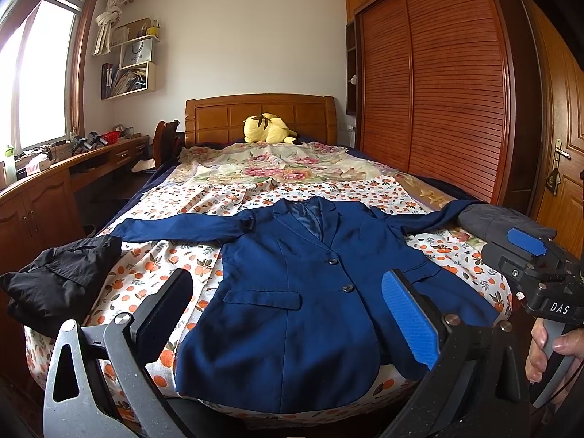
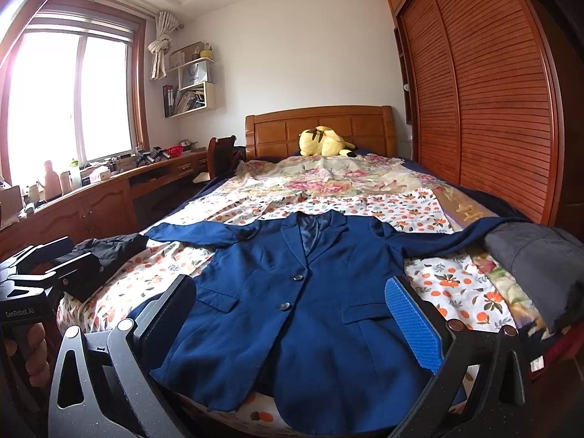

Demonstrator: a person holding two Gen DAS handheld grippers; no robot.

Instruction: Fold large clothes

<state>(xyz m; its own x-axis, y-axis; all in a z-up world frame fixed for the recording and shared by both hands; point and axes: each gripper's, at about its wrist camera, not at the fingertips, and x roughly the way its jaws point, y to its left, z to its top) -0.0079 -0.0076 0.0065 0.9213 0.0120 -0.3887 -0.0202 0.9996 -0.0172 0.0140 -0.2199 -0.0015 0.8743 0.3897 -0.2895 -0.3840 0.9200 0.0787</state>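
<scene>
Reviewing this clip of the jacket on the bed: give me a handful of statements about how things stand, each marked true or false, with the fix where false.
1. The blue blazer lies spread flat on the bed, front up, both sleeves out to the sides. True.
2. The left gripper is clamped on the blazer's hem. False: its fingers stand wide apart above the blazer, holding nothing.
3. The right gripper is open. True.
4. A black garment lies on top of the blazer's chest. False: it sits beside it, near the end of one sleeve.
5. A yellow plush toy rests by the headboard. True.
6. The blazer is already folded in half. False: it is fully unfolded.
</scene>
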